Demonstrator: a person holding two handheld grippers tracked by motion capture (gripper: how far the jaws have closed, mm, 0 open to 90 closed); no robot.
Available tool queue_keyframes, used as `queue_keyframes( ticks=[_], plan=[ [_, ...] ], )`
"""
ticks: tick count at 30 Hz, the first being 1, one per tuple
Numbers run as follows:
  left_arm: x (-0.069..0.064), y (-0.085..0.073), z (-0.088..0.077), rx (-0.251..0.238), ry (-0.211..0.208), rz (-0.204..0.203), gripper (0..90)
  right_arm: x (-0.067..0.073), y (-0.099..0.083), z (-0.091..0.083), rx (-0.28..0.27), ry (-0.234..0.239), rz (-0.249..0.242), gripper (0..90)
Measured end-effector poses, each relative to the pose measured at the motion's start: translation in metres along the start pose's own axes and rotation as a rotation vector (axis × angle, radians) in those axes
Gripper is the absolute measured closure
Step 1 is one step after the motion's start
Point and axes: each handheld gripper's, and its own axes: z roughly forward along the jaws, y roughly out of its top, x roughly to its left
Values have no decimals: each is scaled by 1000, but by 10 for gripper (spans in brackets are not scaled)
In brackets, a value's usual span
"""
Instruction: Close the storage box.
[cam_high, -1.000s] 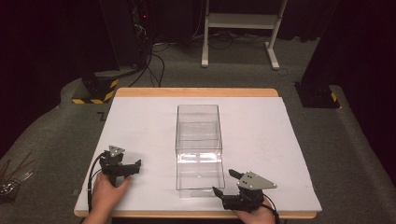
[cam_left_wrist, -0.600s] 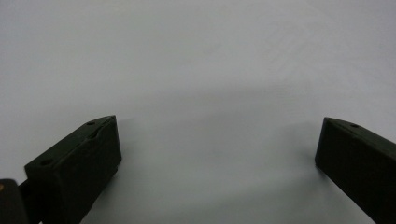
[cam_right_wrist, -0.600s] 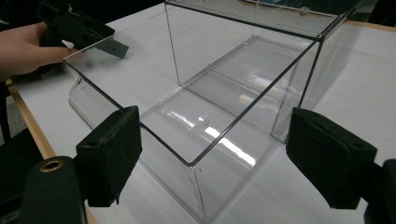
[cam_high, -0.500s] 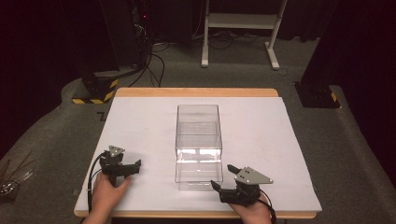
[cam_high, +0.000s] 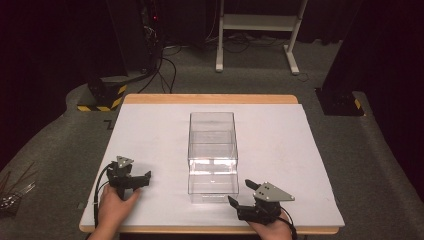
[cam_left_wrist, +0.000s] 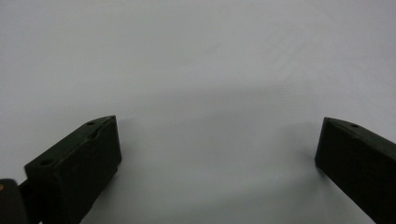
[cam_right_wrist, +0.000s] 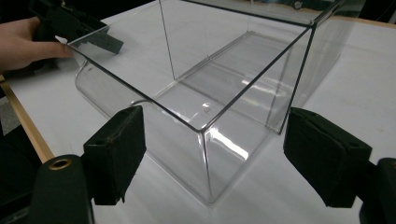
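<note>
The clear box (cam_high: 212, 155) sits mid-counter, toward the near edge. The right tongs (cam_high: 242, 196), wide open and empty, apparently stop just short of its near corner. The left tongs (cam_high: 142, 179), also open and empty, rest apart near the counter's (cam_high: 310, 150) near-left corner.

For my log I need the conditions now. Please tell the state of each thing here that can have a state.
clear box: drawer pulled partly out toward the person, nothing visible inside.
left gripper: open, holding nothing, over the white table cover.
right gripper: open, holding nothing, facing the box's near corner.
</note>
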Motion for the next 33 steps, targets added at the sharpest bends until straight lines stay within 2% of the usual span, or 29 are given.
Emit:
queue_keyframes(
  ticks=[10, 33],
  plan=[
    [0, 0, 0, 0, 0, 0, 5, 1, -4, 13, 44, -6, 3, 212],
    [0, 0, 0, 0, 0, 0, 5, 0, 0, 25, 45, -28, 16, 203]
  ],
)
